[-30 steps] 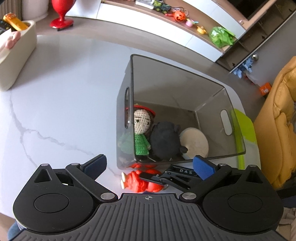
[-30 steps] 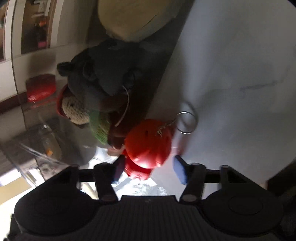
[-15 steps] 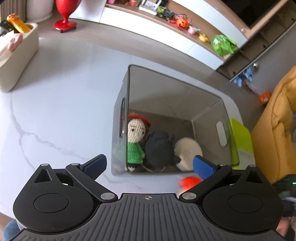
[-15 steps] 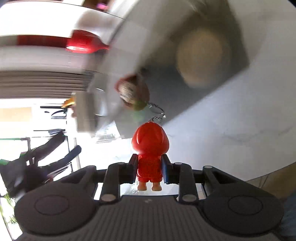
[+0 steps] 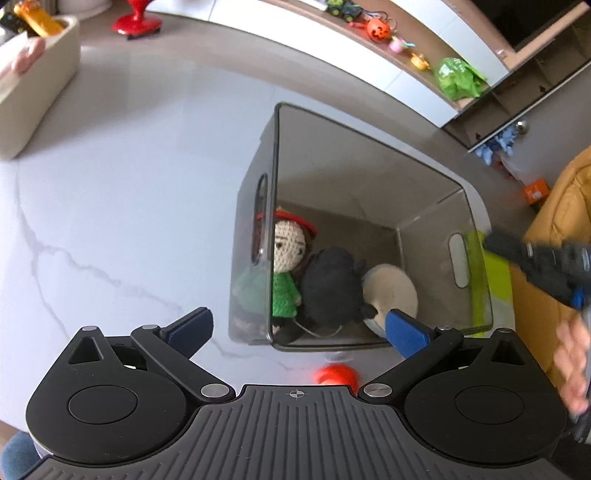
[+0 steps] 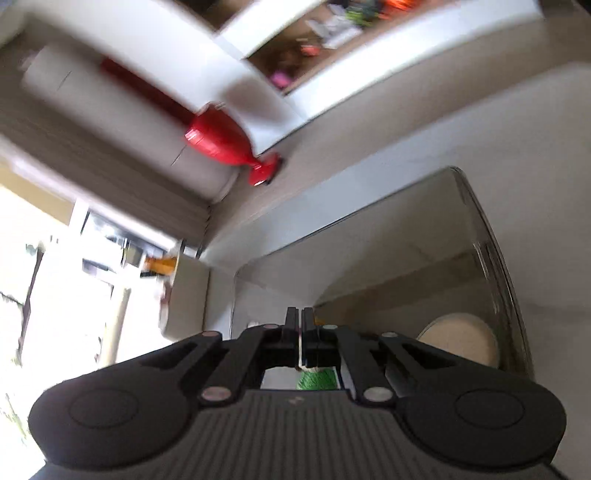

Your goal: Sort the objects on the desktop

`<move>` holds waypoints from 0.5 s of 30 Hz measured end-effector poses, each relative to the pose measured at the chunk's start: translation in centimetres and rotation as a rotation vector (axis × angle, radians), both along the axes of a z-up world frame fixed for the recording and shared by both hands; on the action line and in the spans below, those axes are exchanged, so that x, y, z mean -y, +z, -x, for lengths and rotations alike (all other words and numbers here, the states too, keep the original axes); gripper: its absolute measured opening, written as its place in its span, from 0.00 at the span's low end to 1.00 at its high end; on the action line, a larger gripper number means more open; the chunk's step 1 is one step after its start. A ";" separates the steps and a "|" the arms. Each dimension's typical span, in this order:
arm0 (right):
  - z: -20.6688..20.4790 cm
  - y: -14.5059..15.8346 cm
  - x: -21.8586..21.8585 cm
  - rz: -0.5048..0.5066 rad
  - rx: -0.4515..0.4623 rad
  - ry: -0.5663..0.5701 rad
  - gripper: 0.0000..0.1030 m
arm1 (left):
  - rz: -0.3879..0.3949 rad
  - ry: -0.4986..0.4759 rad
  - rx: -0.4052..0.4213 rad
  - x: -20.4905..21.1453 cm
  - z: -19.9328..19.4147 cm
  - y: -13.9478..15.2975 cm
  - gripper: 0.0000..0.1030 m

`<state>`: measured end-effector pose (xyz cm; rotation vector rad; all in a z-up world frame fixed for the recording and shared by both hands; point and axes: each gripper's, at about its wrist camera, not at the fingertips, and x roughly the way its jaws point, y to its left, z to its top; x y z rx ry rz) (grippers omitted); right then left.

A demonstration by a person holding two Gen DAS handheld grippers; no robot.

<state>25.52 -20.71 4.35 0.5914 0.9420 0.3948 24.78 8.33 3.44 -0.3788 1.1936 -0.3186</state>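
Note:
A clear grey bin point(image 5: 275, 221) stands on the white marble table point(image 5: 129, 184). In it lie a crochet doll point(image 5: 286, 258) in green, a black plush point(image 5: 330, 286) and a beige disc point(image 5: 391, 291). A red figure keychain point(image 5: 334, 374) lies on the table in front of the bin, just past my left gripper point(image 5: 299, 328), which is open and empty. My right gripper point(image 6: 300, 315) is shut with nothing between its fingers, raised over the bin point(image 6: 480, 236); it shows blurred in the left wrist view point(image 5: 546, 266) at the right. The disc point(image 6: 461, 339) shows below it.
A cream tray point(image 5: 37, 81) with small items stands at the table's far left. A red vase point(image 5: 138, 18) stands on the floor beyond. A yellow chair point(image 5: 561, 221) is at the right. A lime green sheet point(image 5: 496, 280) lies beside the bin.
The right gripper had closed on the red figure and lifted it; now the figure lies on the table by the bin, and the right gripper is shut empty, swung up over the bin.

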 end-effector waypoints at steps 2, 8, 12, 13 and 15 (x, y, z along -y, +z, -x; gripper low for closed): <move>1.6 0.1 -0.7 0.078 0.028 0.091 0.09 | 0.041 -0.062 -0.031 0.7 0.5 -0.5 1.00; 5.4 -1.1 -0.3 0.262 0.006 0.153 0.19 | -0.035 -0.323 -0.138 6.8 4.1 -3.4 1.00; 6.1 -2.2 1.1 0.232 0.000 0.142 0.45 | -0.213 -0.343 -0.163 9.8 5.3 -6.2 1.00; 6.4 -2.2 2.0 0.187 -0.011 0.141 0.52 | -0.241 -0.335 -0.167 10.2 5.4 -6.8 1.00; 7.0 -2.7 2.7 0.125 -0.017 0.156 0.53 | -0.284 -0.326 -0.179 11.0 5.7 -7.7 1.00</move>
